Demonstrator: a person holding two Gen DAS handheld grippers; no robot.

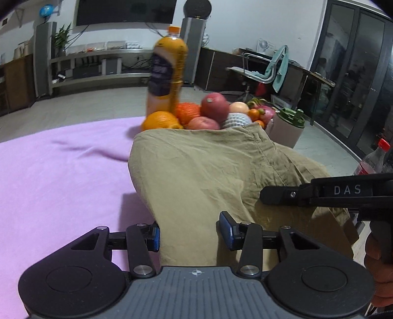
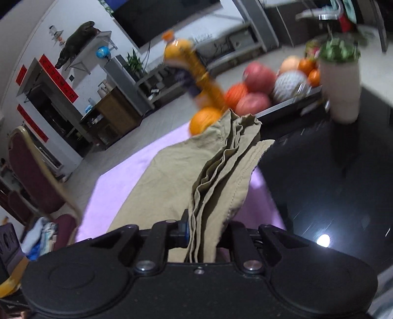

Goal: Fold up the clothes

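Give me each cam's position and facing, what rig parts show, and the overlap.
Left wrist: on the left gripper, aimed along a khaki garment over purple cloth toward fruit; the right gripper and a hand show.
Right wrist: on the right gripper, aimed along bunched khaki folds.
Shared: garment, purple cloth, orange bottle, fruit pile.

A white wall (image 1: 233,29) carries a dark wall-mounted screen (image 1: 125,11) above a long grey media shelf (image 1: 98,63), with tall grey speakers (image 1: 44,59) at its ends and a potted plant (image 1: 61,36) beside one. Pale grey tiled floor (image 1: 73,105) runs to dark glass doors (image 1: 356,73). A maroon chair (image 2: 32,171) stands near a dark cabinet (image 2: 49,110) hung with red banners (image 2: 59,78).
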